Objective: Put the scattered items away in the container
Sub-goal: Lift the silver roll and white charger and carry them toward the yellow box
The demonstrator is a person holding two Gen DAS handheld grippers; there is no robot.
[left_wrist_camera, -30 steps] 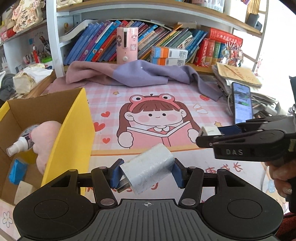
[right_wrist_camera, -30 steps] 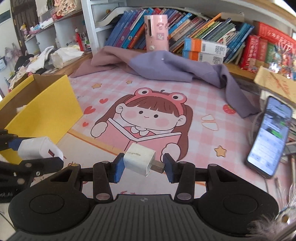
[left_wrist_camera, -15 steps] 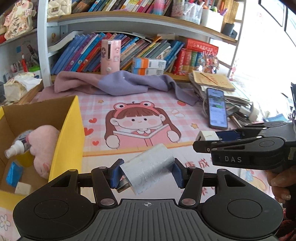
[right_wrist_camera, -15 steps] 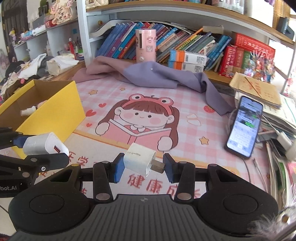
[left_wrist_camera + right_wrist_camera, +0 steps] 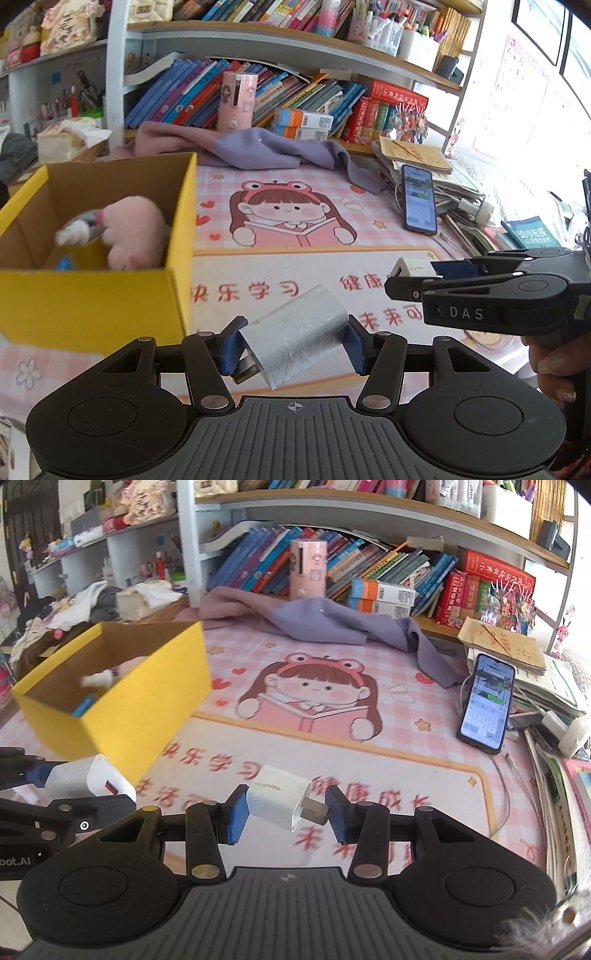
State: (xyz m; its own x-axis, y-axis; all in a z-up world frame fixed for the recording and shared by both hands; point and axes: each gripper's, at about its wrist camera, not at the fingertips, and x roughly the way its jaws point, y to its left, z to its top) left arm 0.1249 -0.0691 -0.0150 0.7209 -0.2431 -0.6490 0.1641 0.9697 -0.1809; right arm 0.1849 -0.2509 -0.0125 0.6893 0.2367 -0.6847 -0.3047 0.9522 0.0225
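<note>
My left gripper [image 5: 293,343] is shut on a large white charger [image 5: 295,339], held above the pink mat in front of the yellow box [image 5: 92,302]. My right gripper [image 5: 284,810] is shut on a small white charger [image 5: 279,803], prongs pointing right. In the left wrist view the right gripper [image 5: 406,280] with its small charger [image 5: 413,267] shows at the right. In the right wrist view the left gripper's charger [image 5: 88,779] shows low left, near the box [image 5: 147,709]. The box holds a pink plush [image 5: 133,229], a spray bottle [image 5: 75,230] and a blue item [image 5: 83,705].
A phone [image 5: 487,701] on a cable lies at the mat's right edge beside stacked papers [image 5: 550,686]. A purple cloth [image 5: 332,624] and a pink cylinder [image 5: 308,568] sit at the back under the bookshelf. Clothes pile at the far left [image 5: 85,605].
Both grippers have pulled back and risen, each still holding its charger. The yellow box now looks nearer to the left gripper and sits more to the front of both views.
</note>
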